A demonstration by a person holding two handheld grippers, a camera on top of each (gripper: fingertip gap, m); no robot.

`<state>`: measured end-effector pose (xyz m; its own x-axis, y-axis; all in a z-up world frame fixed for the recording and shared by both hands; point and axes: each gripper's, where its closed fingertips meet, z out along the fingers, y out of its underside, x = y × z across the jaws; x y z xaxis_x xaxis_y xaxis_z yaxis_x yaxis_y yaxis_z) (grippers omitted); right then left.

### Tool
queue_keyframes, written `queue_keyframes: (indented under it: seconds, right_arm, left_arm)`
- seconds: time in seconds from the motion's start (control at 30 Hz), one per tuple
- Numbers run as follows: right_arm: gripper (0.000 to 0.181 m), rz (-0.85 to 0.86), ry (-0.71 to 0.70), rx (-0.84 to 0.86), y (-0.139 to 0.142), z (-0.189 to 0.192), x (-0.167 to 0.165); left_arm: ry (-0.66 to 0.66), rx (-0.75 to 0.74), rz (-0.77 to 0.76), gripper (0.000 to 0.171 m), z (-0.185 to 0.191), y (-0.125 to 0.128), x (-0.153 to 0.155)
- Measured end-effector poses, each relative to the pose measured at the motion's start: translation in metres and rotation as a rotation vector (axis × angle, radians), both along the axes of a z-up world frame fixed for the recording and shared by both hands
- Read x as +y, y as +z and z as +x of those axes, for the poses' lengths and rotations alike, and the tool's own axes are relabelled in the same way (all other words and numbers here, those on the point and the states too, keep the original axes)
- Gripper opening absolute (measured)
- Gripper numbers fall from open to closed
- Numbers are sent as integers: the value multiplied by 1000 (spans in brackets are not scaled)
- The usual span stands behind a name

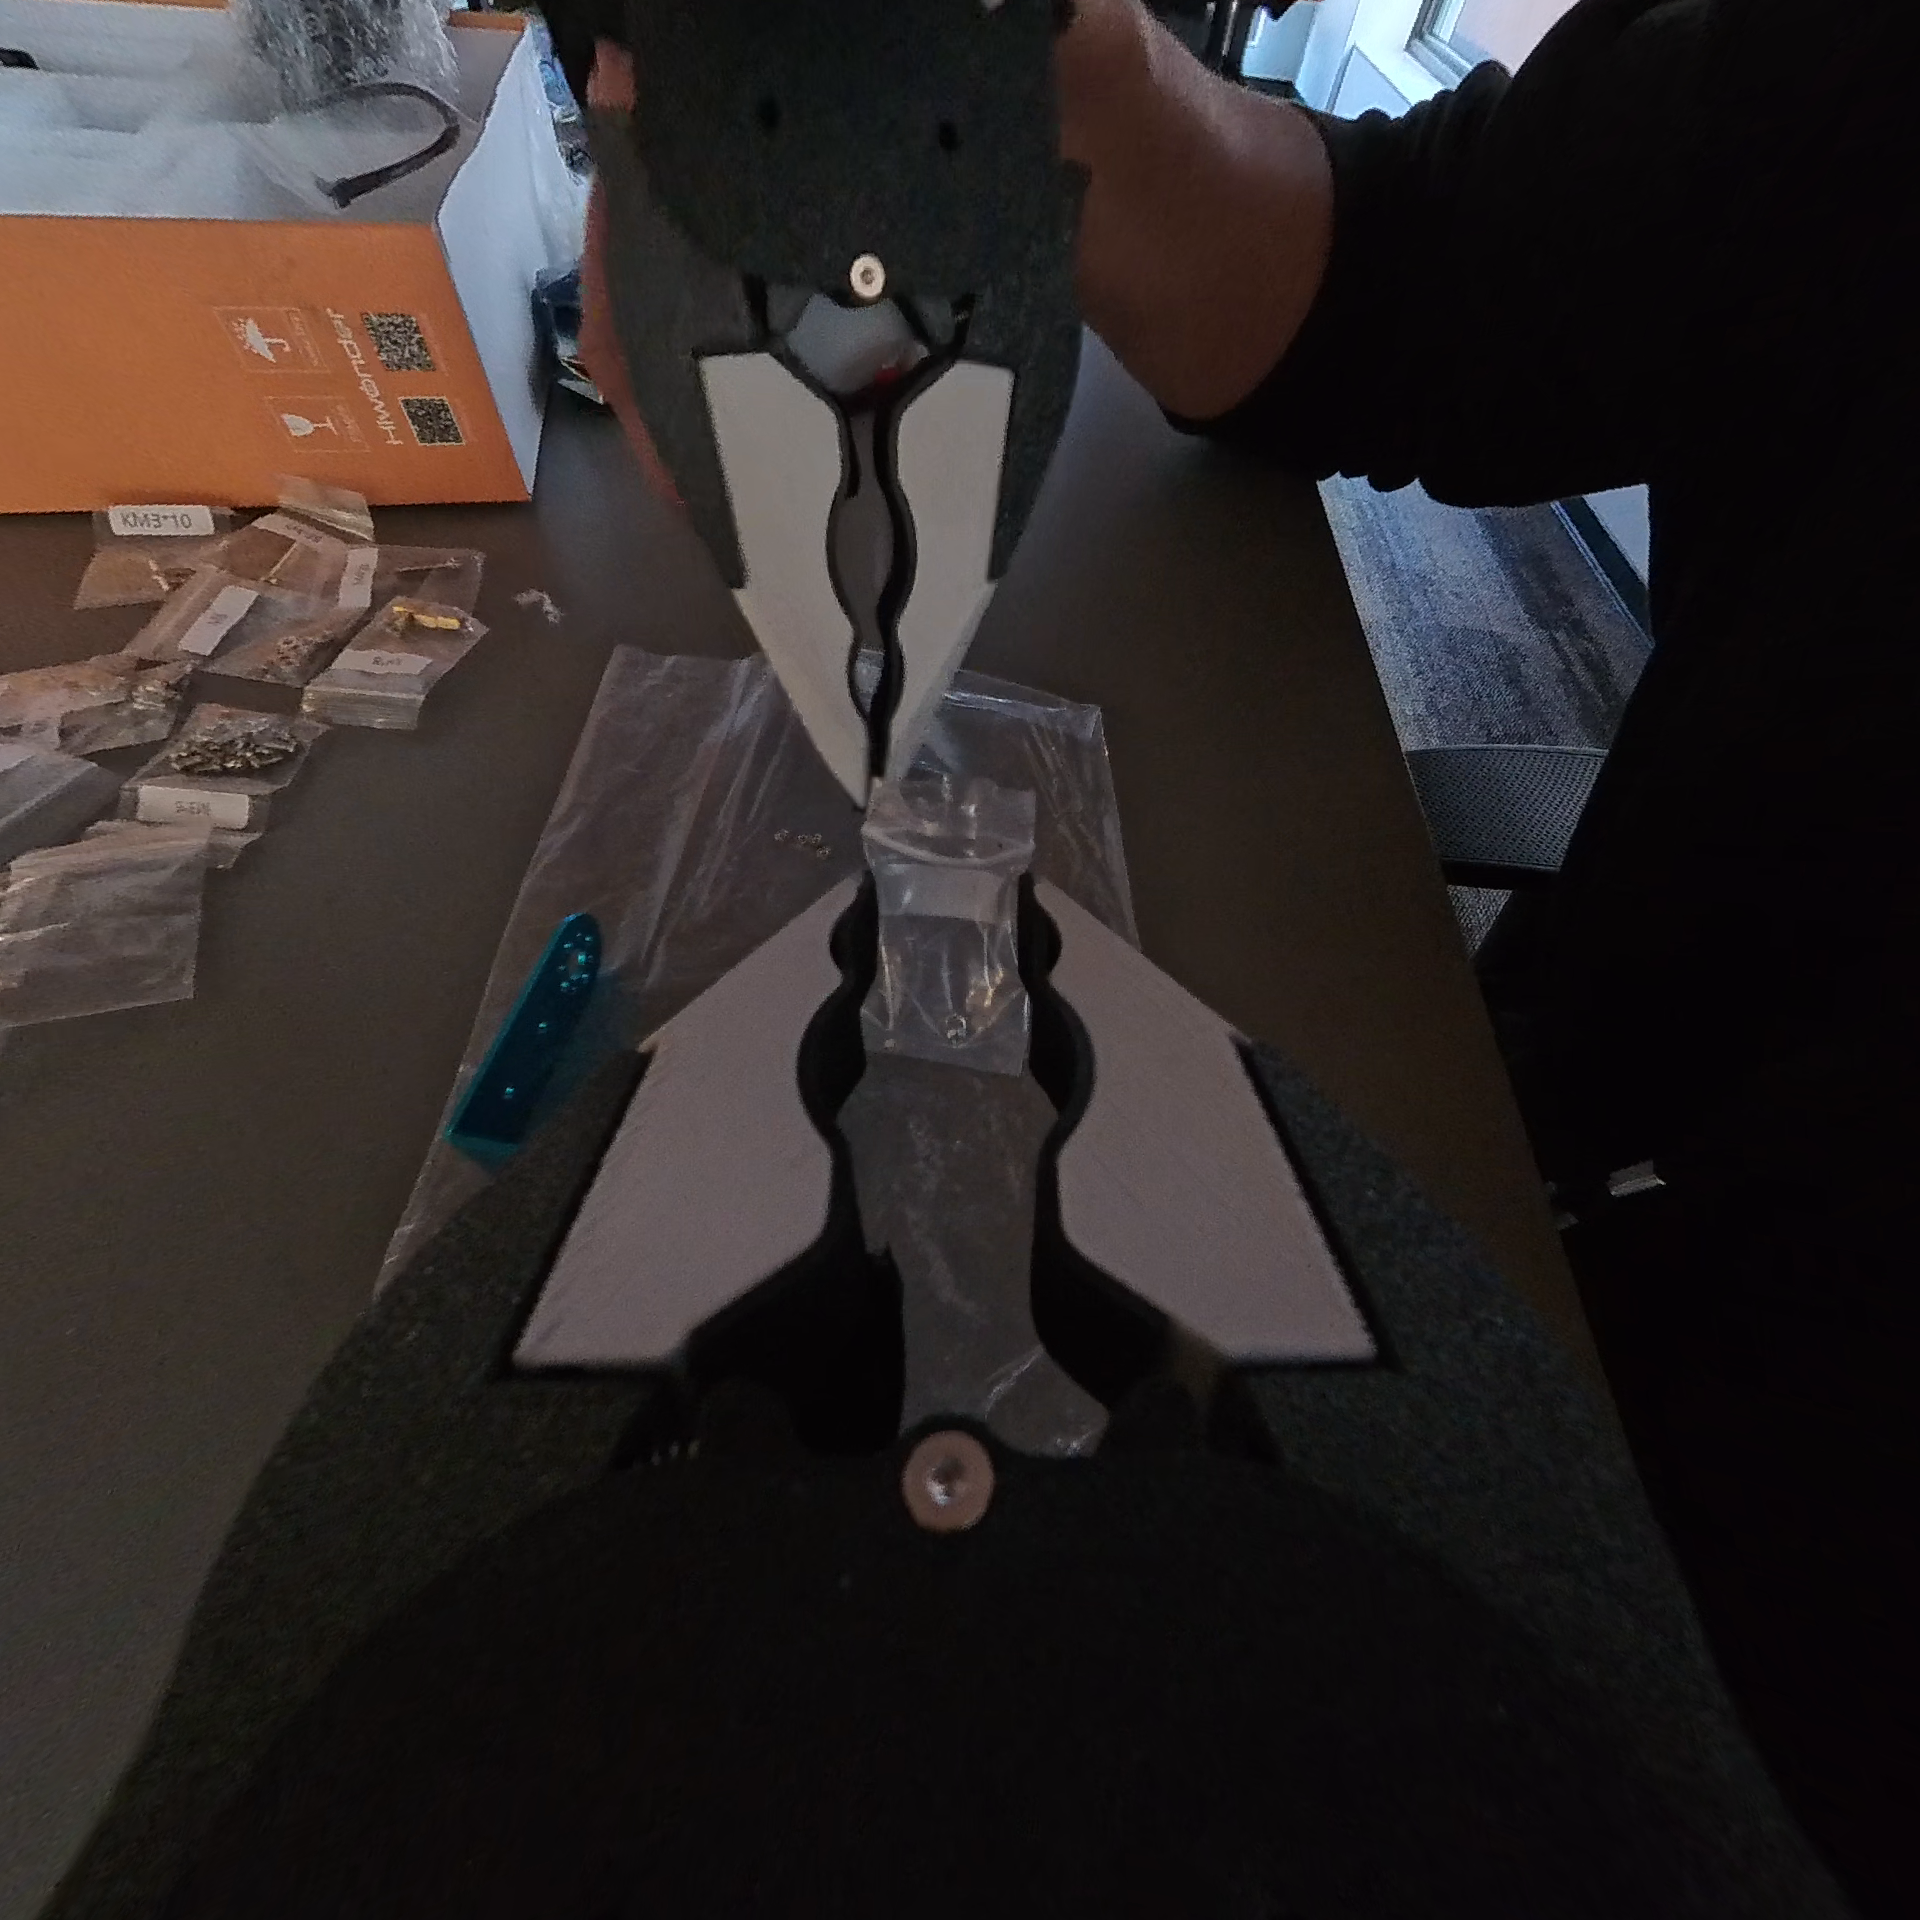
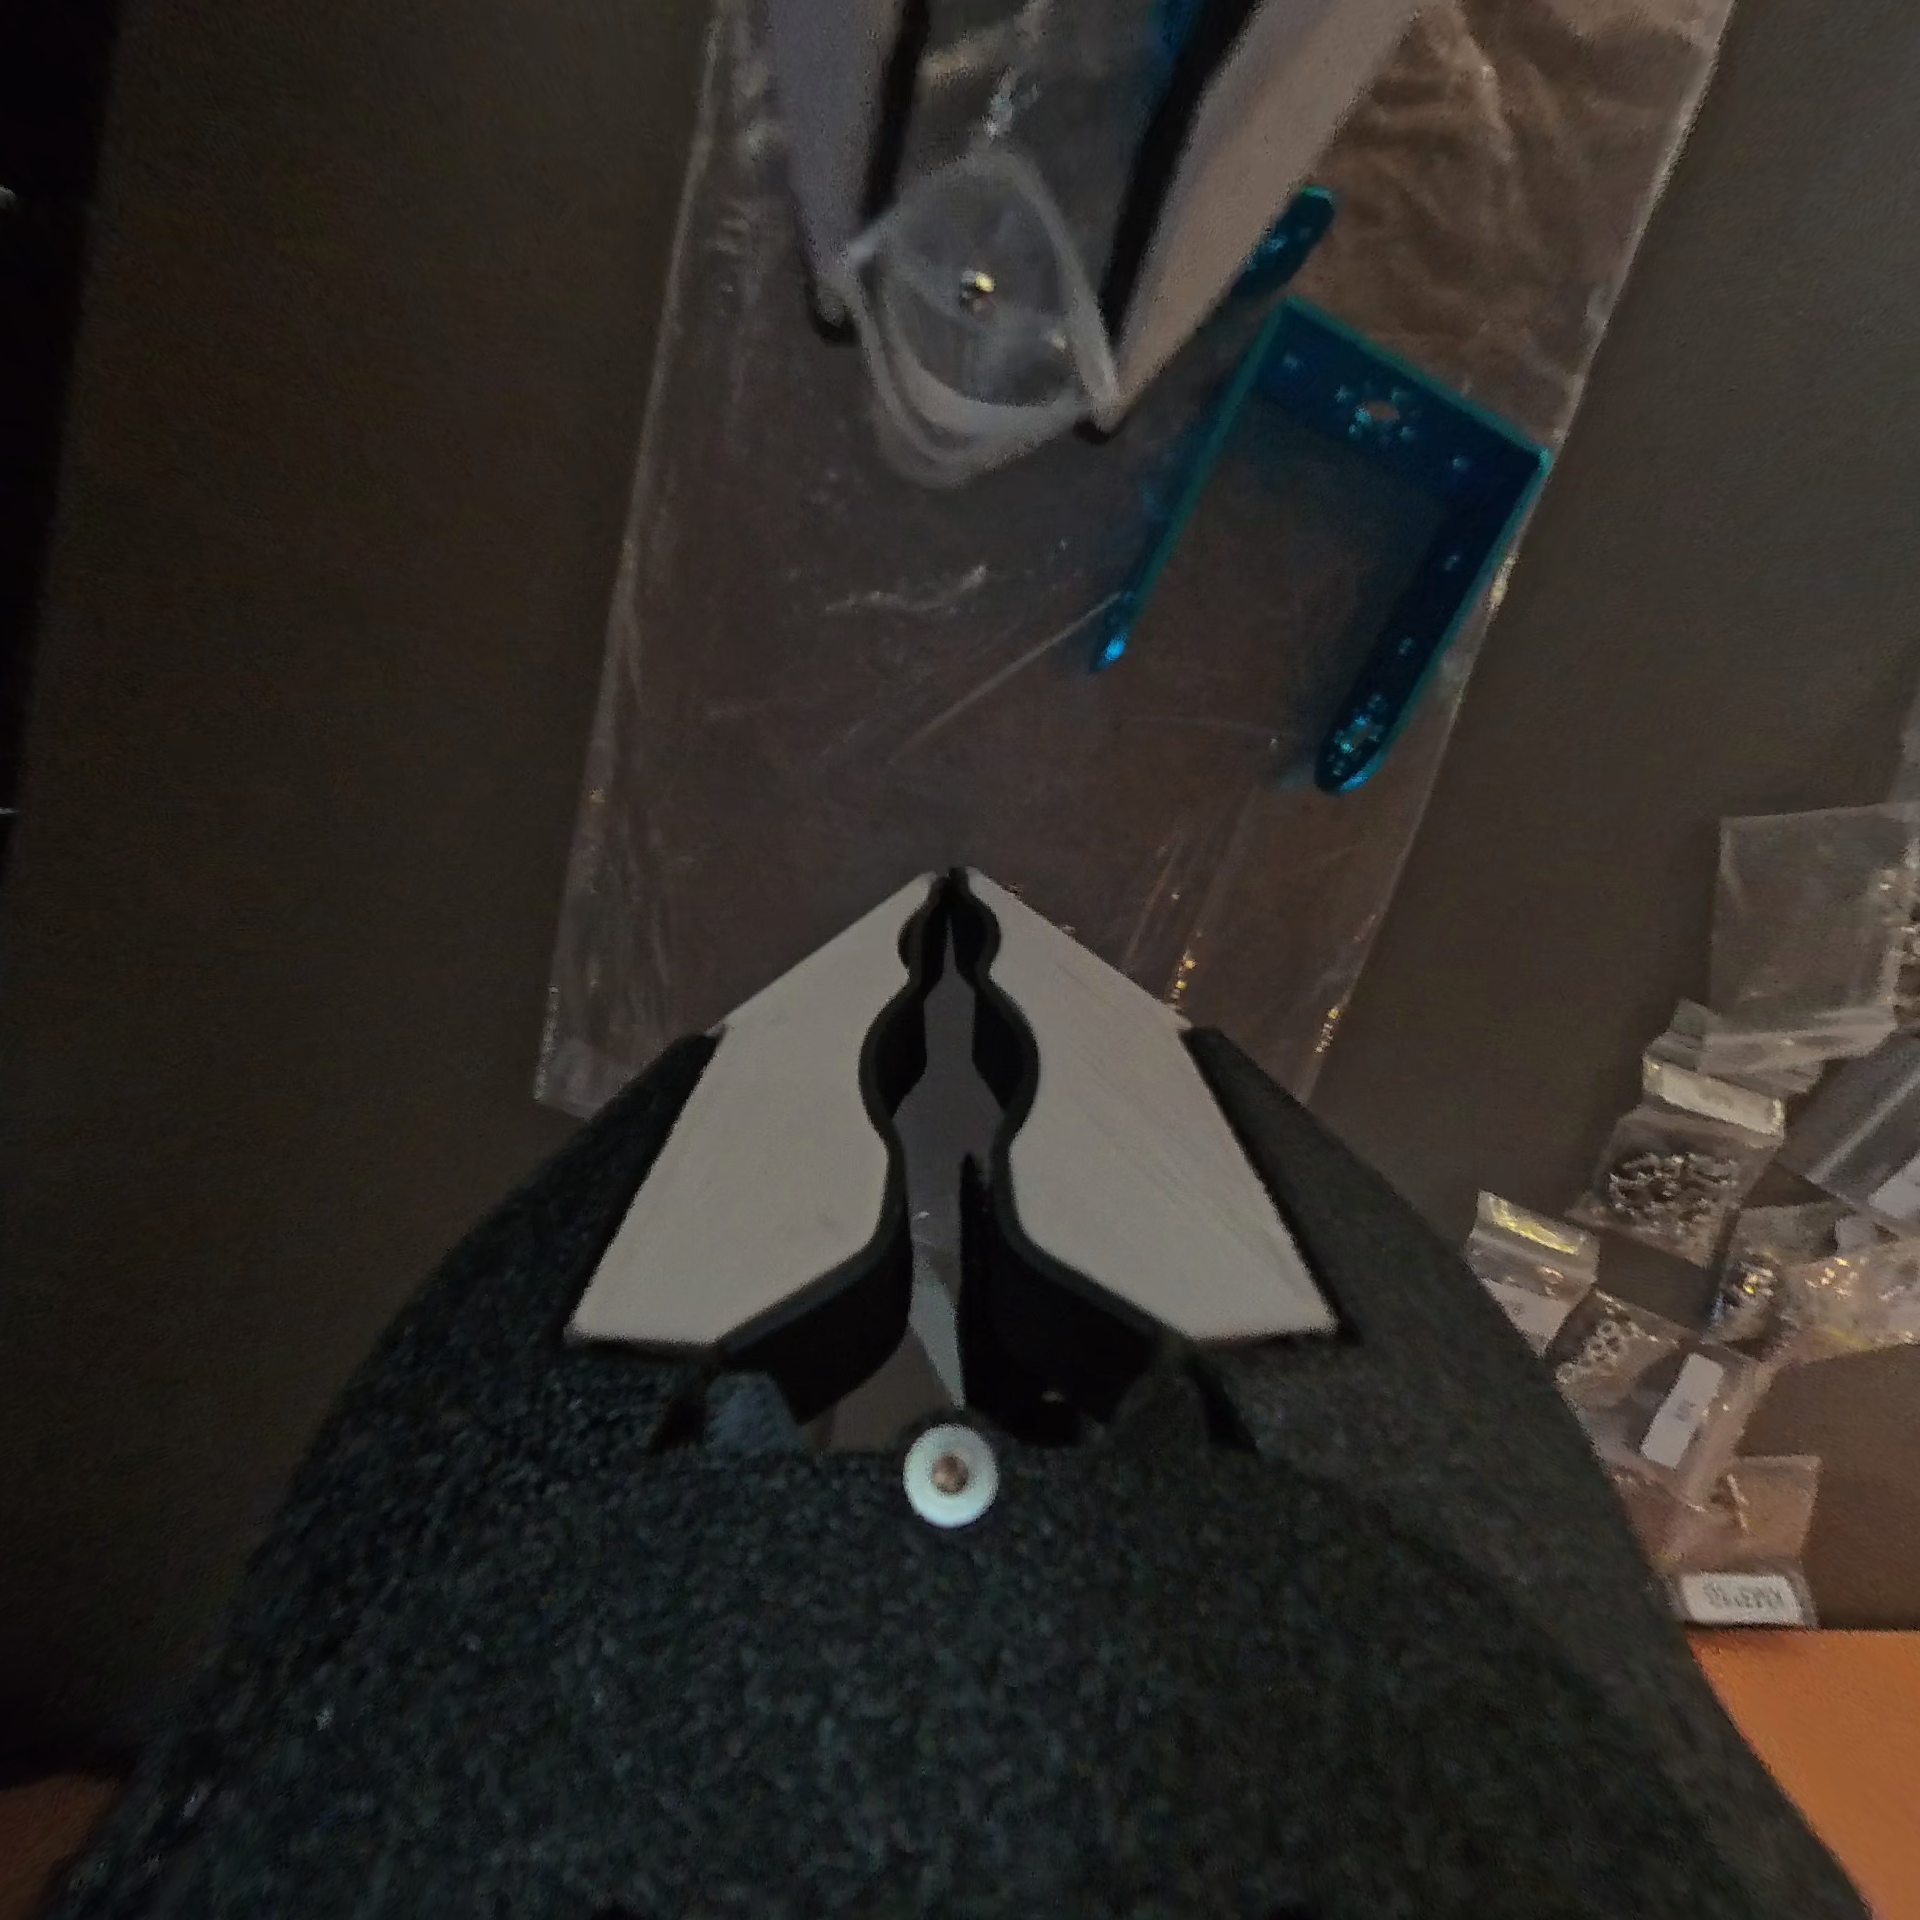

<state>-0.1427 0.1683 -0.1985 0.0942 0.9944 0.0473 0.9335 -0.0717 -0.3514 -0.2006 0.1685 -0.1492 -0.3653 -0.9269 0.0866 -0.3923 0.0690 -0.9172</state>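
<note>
While angled down over the dark surface [image 1: 260, 1195], left gripper [image 1: 940, 914] clenched on small clear bag [image 1: 948, 935]; right gripper [image 2: 954, 878] opposite, fingers closed empty, tips meeting the bag's far edge; blue bracket [image 2: 1351, 499] left.

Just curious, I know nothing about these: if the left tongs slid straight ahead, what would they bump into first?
Likely the closed right tongs, whose tips point back at the left tongs just beyond the small clear plastic bag these hold, though depth is unclear.
</note>
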Motion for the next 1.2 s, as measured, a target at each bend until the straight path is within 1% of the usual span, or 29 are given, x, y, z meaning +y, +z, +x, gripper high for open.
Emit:
queue_keyframes:
  seconds: [0.03, 0.1, 0.2, 0.37, 0.43, 0.53, 0.63, 0.77, 1.1, 1.2]
  right_arm:
    - [0, -2, 3, 0, 2, -2, -1]
    - [0, 57, 11, 7, 9, -2, 4]
    - [0, 101, 32, 142, 34, -17, 5]
    - [0, 195, 55, 323, 70, -39, 8]
    - [0, 183, 74, 405, 79, -51, 4]
    - [0, 176, 72, 425, 74, -59, 5]
    - [0, 181, 57, 403, 67, -59, 9]
    - [0, 168, 66, 400, 65, -60, 6]
    - [4, 168, 60, 391, 62, -60, 7]
    - [2, 190, 46, 363, 71, -46, 8]
  left_arm:
    - [0, 0, 0, 26, 0, 0, 0]
    - [1, 1, 2, 26, 0, 0, 0]
    - [4, 0, 7, 26, 0, 0, 1]
    - [8, 12, 19, 26, 1, -4, 1]
    - [5, 14, 19, 26, 1, -5, 0]
    - [1, 16, 15, 26, 2, -5, -1]
    - [-1, 11, 13, 26, 1, -4, -1]
    - [-1, 6, 8, 26, 1, -3, -1]
    - [-1, 12, 4, 26, 2, -4, -1]
    - [1, 9, 9, 26, 2, -4, 0]
